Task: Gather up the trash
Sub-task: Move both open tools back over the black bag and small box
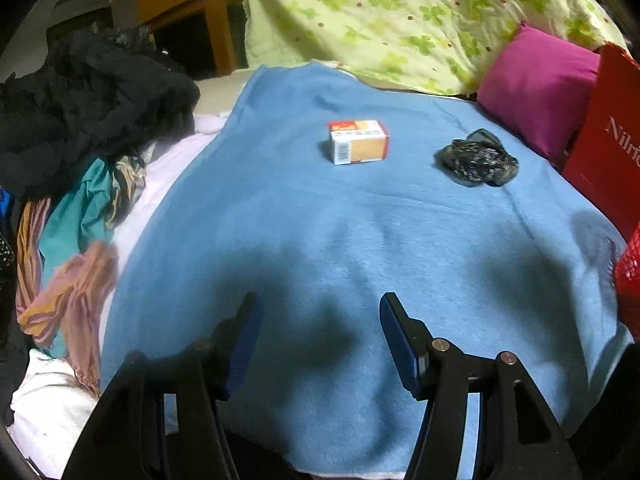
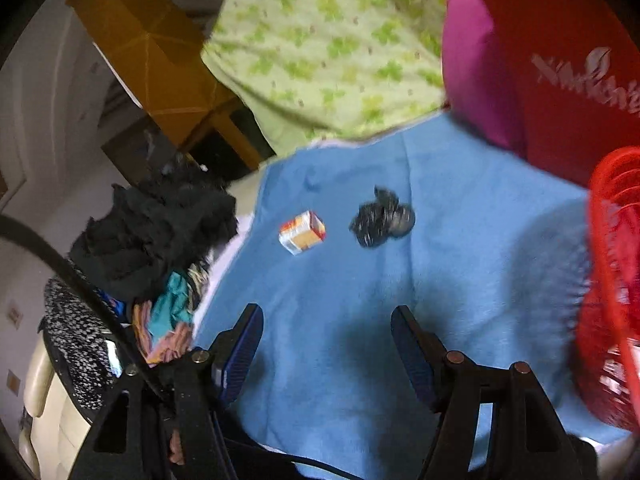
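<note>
A small orange and white carton [image 1: 359,142] lies on the blue blanket [image 1: 304,240], with a crumpled dark plastic wrapper [image 1: 477,159] to its right. Both also show in the right wrist view, the carton [image 2: 302,233] left of the wrapper [image 2: 382,219]. My left gripper [image 1: 320,312] is open and empty, well short of the carton. My right gripper [image 2: 326,320] is open and empty, above the blanket [image 2: 340,288] and short of both items. A red mesh basket [image 2: 612,292] stands at the right edge.
A pile of dark and coloured clothes [image 1: 80,132] lies to the left. A magenta pillow [image 1: 538,88], a red bag [image 1: 612,148] and a green floral quilt [image 1: 400,16] line the back and right. A wooden cabinet [image 1: 192,12] stands behind.
</note>
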Demonstrator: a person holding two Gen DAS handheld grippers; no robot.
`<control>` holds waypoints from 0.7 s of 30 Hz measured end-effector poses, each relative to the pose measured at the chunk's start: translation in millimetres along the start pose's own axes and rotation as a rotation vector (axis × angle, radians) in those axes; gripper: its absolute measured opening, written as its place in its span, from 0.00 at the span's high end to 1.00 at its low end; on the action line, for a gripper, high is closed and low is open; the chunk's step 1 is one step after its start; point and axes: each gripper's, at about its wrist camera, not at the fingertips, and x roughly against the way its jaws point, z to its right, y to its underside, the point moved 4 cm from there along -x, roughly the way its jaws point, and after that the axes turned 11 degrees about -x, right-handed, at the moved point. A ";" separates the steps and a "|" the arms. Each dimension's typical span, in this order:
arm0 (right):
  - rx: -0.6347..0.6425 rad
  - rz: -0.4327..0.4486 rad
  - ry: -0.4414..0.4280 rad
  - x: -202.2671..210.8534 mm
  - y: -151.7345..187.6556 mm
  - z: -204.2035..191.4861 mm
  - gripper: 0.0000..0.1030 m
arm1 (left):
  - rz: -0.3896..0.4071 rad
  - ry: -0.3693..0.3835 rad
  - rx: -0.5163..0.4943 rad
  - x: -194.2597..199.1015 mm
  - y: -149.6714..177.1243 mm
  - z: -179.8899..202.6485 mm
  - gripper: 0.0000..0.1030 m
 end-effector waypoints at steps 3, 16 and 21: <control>-0.015 -0.037 0.027 -30.9 -9.0 6.1 0.32 | 0.002 -0.012 -0.004 -11.0 -9.4 -7.4 0.40; -0.204 -0.095 -0.001 -144.6 -74.9 43.2 0.32 | 0.077 -0.004 0.070 -81.1 -87.0 -33.4 0.36; -0.231 -0.102 -0.011 -170.2 -92.7 55.7 0.32 | 0.119 0.023 0.066 -110.7 -106.0 -28.0 0.32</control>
